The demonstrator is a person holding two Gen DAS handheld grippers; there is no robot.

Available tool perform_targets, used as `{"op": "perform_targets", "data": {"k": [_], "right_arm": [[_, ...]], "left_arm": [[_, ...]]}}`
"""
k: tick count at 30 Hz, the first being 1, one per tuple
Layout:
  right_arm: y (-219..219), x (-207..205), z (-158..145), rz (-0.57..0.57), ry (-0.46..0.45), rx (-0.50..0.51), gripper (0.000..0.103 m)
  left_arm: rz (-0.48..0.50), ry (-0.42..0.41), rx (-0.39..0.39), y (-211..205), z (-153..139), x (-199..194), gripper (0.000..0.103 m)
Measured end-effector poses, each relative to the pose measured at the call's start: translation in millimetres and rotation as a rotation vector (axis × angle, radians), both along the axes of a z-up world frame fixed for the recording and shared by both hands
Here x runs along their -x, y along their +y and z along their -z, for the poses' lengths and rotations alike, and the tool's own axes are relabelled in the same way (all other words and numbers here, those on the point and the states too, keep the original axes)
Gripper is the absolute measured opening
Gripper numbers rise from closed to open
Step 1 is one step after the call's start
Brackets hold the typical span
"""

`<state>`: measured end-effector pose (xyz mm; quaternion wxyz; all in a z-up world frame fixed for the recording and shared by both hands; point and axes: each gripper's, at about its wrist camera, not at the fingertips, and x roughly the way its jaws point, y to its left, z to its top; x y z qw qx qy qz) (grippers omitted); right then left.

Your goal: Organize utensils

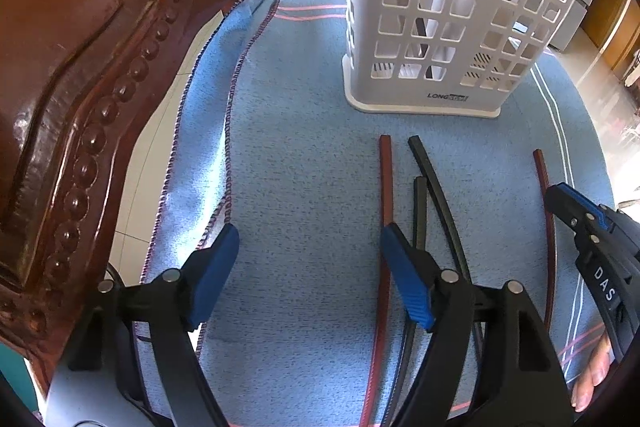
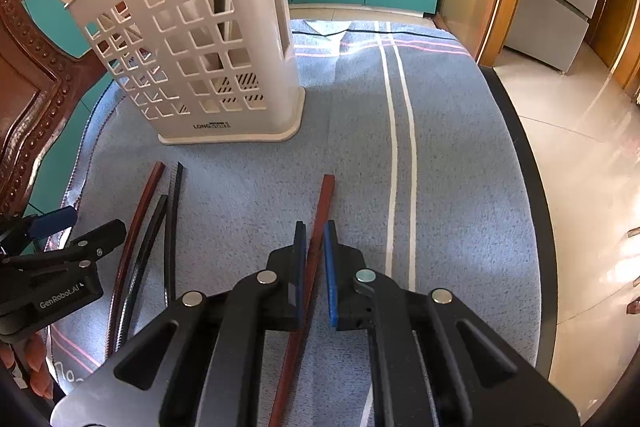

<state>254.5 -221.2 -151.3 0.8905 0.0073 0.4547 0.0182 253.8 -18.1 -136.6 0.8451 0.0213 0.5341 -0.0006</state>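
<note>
Round table covered with a blue towel (image 2: 460, 155); white perforated utensil holder (image 2: 200, 67) stands upright at the far side, a few sticks already leaning inside it

Four chopsticks lie on the towel in front of the holder, ends pointing toward it, presumably laid out for easy lengthwise pickup

Right gripper (image 2: 316, 267): jaws nearly closed around a red-brown chopstick (image 2: 320, 227), which runs between the blue pads along the finger line. Pads look pressed on it; the chopstick appears low on the cloth, so lift probably not begun. Holding it mid-length should keep it balanced for tipping into the holder

Left gripper (image 1: 308, 275): jaws wide apart, nothing between them but bare towel. A second red-brown chopstick (image 1: 386, 187) passes just under its right pad (image 1: 404, 275); two black chopsticks (image 1: 434, 183) lie just beyond, crossing near their ends

Judgement: left claw is opened to straddle one of that cluster; crowding risks catching two at once

Carved wooden chair back (image 1: 80, 87) stands close on the left side
</note>
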Motion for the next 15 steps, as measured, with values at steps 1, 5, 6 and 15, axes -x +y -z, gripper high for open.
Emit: {"op": "perform_targets", "data": {"k": [1, 5, 6, 15], "right_arm": [[0, -1, 1, 0.004, 0.003, -0.002, 0.010], [-4, -1, 0, 0.013, 0.005, -0.027, 0.015], [-4, 0, -1, 0.013, 0.004, -0.028, 0.016], [-3, 1, -2, 0.008, 0.007, -0.027, 0.025]], "left_arm": [[0.000, 0.007, 0.024, 2, 0, -1, 0.075], [-0.020, 0.016, 0.099, 15, 0, -7, 0.075], [-0.025, 0.021, 0.113, 17, 1, -9, 0.075], [-0.002, 0.036, 0.087, 6, 12, -16, 0.075]]}}
